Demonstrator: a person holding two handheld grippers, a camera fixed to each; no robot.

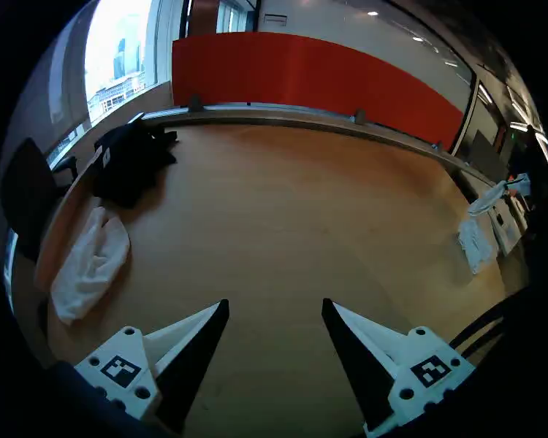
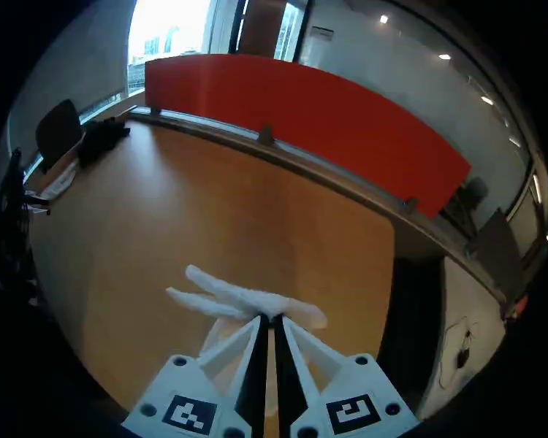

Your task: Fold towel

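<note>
The right gripper (image 2: 268,319) is pinching the white towel (image 2: 237,298), jaws closed on its near edge as it is lying bunched on the wooden surface (image 2: 164,204), while the left gripper (image 1: 274,303) is hovering over bare wood, jaws wide apart.

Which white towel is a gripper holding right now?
The white towel pinched by the right gripper. The crumpled towel beside the black garment lies loose on the table, untouched by the open left gripper.
</note>
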